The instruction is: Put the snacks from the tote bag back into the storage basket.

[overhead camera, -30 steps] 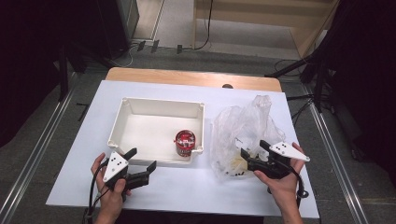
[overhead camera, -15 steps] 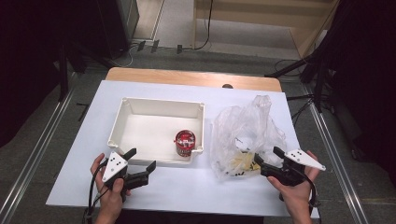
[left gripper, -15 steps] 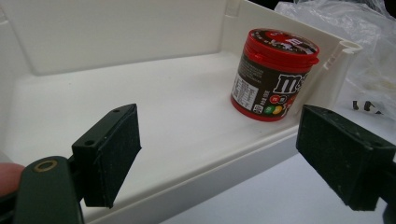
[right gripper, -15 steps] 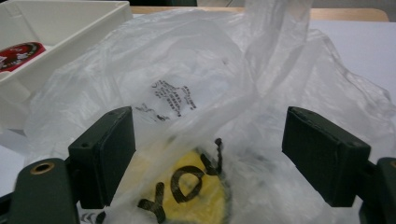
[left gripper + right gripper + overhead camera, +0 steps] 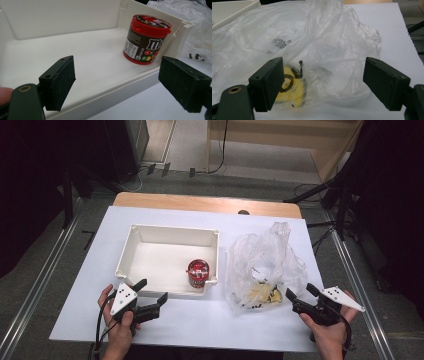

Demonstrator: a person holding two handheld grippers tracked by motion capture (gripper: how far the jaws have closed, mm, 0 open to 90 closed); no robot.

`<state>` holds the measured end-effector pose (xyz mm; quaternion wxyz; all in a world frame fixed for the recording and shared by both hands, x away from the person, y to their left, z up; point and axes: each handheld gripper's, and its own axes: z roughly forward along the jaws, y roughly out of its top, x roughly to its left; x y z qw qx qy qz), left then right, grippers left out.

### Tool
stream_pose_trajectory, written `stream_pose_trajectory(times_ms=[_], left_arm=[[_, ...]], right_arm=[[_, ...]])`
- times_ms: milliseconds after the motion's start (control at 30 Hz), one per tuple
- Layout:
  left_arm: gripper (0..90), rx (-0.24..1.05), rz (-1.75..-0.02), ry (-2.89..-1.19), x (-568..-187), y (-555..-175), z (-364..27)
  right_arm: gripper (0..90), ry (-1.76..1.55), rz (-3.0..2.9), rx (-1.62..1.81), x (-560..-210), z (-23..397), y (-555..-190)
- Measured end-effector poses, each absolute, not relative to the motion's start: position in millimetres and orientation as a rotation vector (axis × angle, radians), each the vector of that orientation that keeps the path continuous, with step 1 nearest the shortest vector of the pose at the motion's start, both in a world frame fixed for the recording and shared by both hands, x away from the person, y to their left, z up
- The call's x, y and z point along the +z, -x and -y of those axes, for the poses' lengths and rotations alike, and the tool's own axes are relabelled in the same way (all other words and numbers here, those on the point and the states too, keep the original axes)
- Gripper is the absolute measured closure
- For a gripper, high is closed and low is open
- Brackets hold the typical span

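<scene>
Holding: nothing, both grippers are empty and their jaws are spread wide
Right gripper (image 5: pixel 300 296): sits just off the near right edge of the bag (image 5: pixel 262 267), not touching it as far as I can see, jaws pointing at it
Right gripper's own view: bag (image 5: pixel 312 47) is straight ahead of the right gripper (image 5: pixel 322 82), crumpled and see-through, taking up most of the space past the jaws
Inside the bag: a yellow thing (image 5: pixel 292 93) with black loopy markings, just ahead of the jaw at the left of that view, and I can't tell what it is through the plastic
Yellow thing from above: shows as a pale yellow blob (image 5: pixel 260 295) low in the bag, on the side nearest the right gripper
Left gripper (image 5: pixel 151 291): parked right at the near wall of the bin (image 5: pixel 131 236), jaws aimed over that wall
Left gripper's own view: bin wall (image 5: pixel 120 90) runs across between the jaws of the left gripper (image 5: pixel 116 83)
Can (image 5: pixel 146 40): red lid, dark label, upright in the bin's corner, ahead of the left gripper and off toward the jaw at the right of that view
Can from above: stands (image 5: pixel 198 272) in the bin's corner closest to the bag
Table (image 5: pixel 200 330): white top, both hands at its near edge
</scene>
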<state>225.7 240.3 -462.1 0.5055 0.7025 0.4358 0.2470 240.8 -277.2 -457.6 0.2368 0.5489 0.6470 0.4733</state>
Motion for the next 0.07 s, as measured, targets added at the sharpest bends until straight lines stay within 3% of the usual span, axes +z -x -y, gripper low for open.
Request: stream_pose_trajectory(times_ms=[67], left_arm=[[14.4,0.597,-1.047,-1.698,-462.3,-225.5,-239.8]], right_arm=[[18.2,-1.518,-1.763,1.307,-458.7,279.2,-241.4]])
